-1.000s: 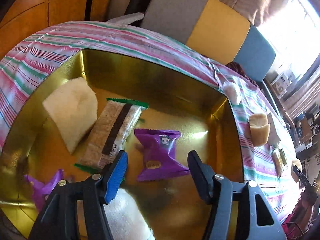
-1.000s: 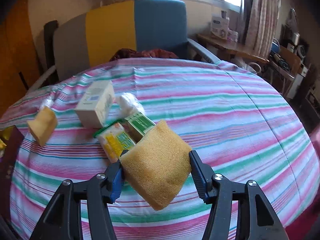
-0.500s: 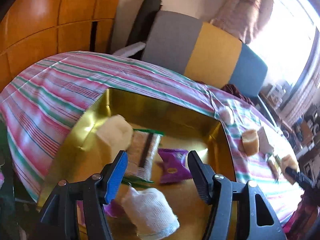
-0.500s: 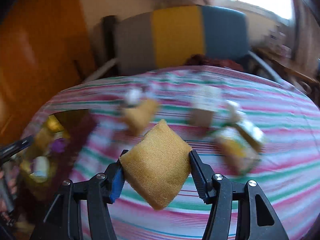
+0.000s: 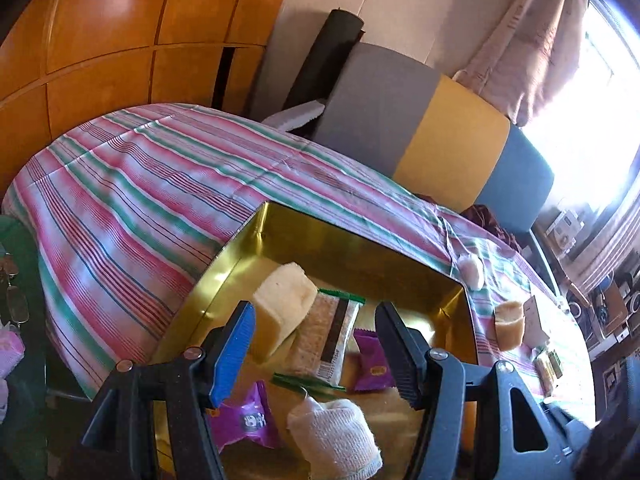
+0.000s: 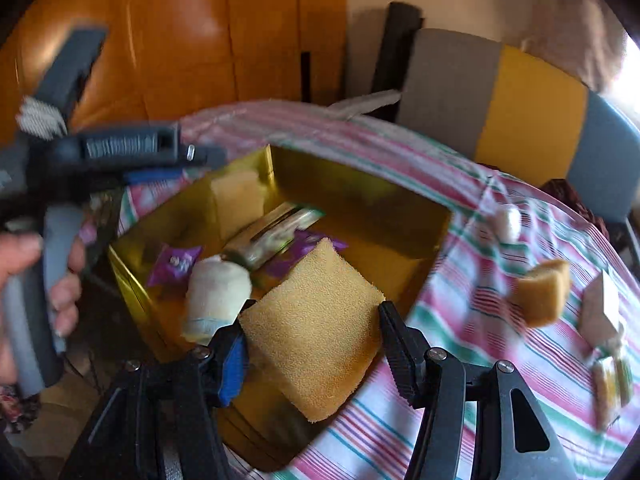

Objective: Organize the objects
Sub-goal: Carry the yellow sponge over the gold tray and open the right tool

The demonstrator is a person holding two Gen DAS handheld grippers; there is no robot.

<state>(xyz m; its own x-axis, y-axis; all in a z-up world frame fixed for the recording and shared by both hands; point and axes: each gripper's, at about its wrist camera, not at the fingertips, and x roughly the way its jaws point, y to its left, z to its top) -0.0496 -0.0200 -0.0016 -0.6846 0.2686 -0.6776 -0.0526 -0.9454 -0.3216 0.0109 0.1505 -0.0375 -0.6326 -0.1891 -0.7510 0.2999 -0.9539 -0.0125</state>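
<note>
My right gripper (image 6: 314,350) is shut on a yellow sponge (image 6: 316,324) and holds it over the near right edge of a gold tin box (image 6: 360,184). The box (image 5: 360,244) holds a pale sponge (image 5: 280,308), a long wrapped snack bar (image 5: 332,332), two purple packets (image 5: 372,364) and a white gauze roll (image 5: 332,436). My left gripper (image 5: 314,350) is open and empty, raised above the box's near side. It also shows in the right wrist view (image 6: 152,160) at the left, held by a hand.
On the striped tablecloth (image 5: 140,200) right of the box lie another yellow sponge (image 6: 544,292), a white roll (image 6: 508,220), a small white carton (image 6: 604,312) and wrapped packets (image 6: 612,388). A grey, yellow and blue chair (image 5: 440,136) stands behind the table.
My right gripper has swung left with the sponge, from over the loose items to over the gold box. My left gripper has pulled back and up from the box, still open.
</note>
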